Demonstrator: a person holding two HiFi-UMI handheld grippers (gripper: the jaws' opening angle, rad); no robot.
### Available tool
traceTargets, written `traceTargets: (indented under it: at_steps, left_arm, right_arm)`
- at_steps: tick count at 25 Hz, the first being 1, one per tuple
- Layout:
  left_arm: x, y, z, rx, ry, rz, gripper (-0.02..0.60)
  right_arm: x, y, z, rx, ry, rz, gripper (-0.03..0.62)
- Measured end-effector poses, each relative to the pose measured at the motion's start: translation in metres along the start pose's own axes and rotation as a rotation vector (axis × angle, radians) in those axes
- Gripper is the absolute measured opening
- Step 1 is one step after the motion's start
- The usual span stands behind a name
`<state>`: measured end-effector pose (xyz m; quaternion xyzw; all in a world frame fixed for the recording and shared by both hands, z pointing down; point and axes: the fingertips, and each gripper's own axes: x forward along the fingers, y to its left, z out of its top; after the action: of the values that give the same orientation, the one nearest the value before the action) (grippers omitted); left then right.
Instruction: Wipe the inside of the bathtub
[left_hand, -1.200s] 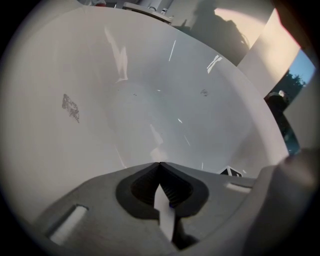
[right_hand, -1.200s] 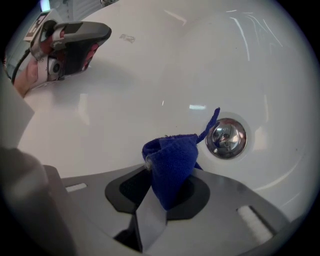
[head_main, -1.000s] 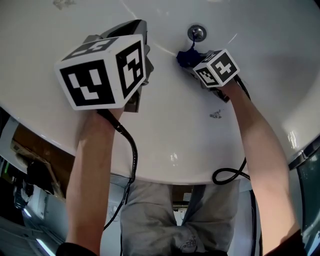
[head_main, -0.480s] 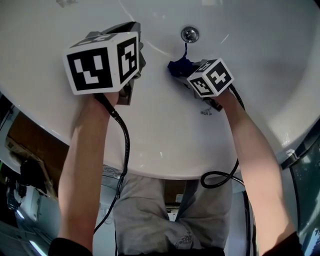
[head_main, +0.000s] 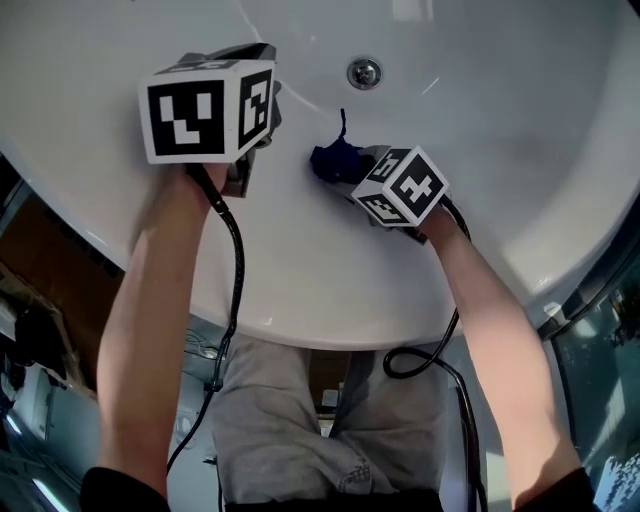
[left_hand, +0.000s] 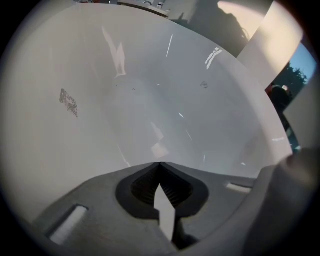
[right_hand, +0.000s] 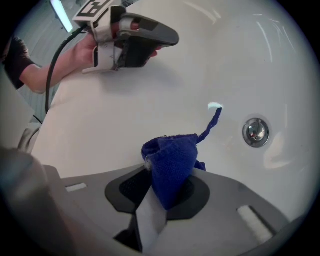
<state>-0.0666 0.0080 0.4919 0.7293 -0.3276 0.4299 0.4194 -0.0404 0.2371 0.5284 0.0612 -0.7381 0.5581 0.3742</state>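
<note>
Blue cloth down inside the white bathtub.
My right gripper has its fingers squeezed on the blue cloth, low in the tub near the round metal drain. My left gripper has its fingers closed together on nothing, up by the tub's side, apart from the cloth.

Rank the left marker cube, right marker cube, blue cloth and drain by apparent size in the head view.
1. left marker cube, though it is nearer the camera, which may exaggerate it
2. right marker cube
3. blue cloth, only partly visible
4. drain
</note>
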Motion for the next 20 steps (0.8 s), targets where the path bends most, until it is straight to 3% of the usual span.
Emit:
traceTargets:
  at_steps: [7,13,20]
  left_arm:
    - [0.0,-0.001,0.0,-0.005,0.003,-0.009,0.003]
    - [-0.005,-0.001,0.004,-0.124,-0.033,-0.056,0.003]
    - [-0.001,0.003,-0.001,-0.166,-0.024,-0.059,0.003]
  right_arm:
    - [-0.012,0.047,0.0,-0.08,0.016,0.074,0.086]
    - [-0.029,0.086,-0.004,-0.185,0.032,0.097,0.086]
    - [-0.045,0.133,0.001,-0.229,0.002,0.136,0.086]
